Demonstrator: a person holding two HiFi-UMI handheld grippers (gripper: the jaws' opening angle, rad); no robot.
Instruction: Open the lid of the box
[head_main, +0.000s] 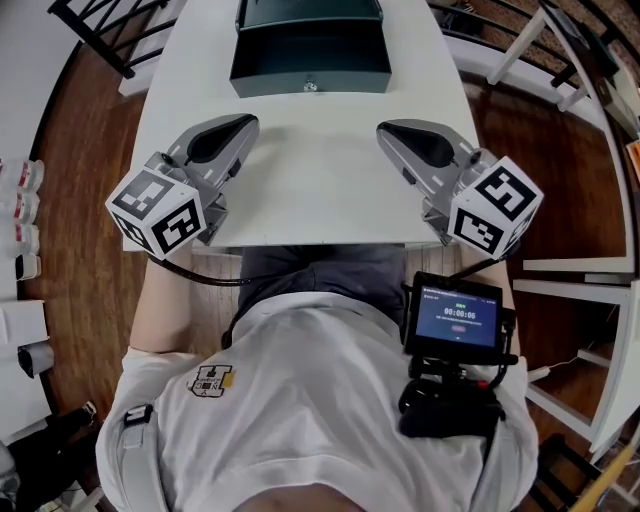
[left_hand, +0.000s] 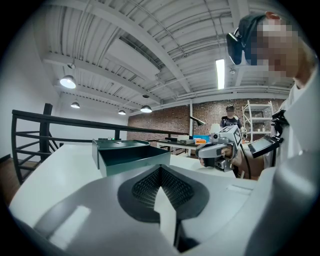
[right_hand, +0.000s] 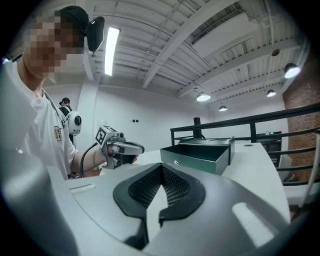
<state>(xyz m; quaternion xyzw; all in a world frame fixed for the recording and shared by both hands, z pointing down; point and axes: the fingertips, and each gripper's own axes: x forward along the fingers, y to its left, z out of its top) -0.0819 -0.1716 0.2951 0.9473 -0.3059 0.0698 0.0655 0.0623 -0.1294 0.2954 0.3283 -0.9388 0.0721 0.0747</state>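
1. two hand-held grey two-jaw grippers lie over the near half of the white rectangular table (head_main: 300, 190), their tips pointing toward the far edge and slightly toward each other.
2. the left gripper (head_main: 248, 123) has its jaws pressed together, dark ribbed pads meeting at the tip, with nothing between them; its own view shows the same closed tip (left_hand: 160, 171).
3. the right gripper (head_main: 386, 128) is likewise fully closed on nothing, as its own view confirms (right_hand: 161, 170).
4. the dark green rectangular metal box (head_main: 310, 78) stands at the far end of the table, centred between the two grippers and well apart from both tips.
5. its flat green lid (head_main: 310, 12) is already swung back behind the box, leaving the dark inside open to view.
6. a small silver knob (head_main: 311, 86) sits in the middle of the box's front wall.
7. each gripper carries a cube with black-and-white square markers, left (head_main: 160, 212) and right (head_main: 497, 207), near the table's front edge.
8. the person's white t-shirt (head_main: 300, 400) fills the bottom of the head view, with a black screen device (head_main: 458, 318) mounted at the chest.
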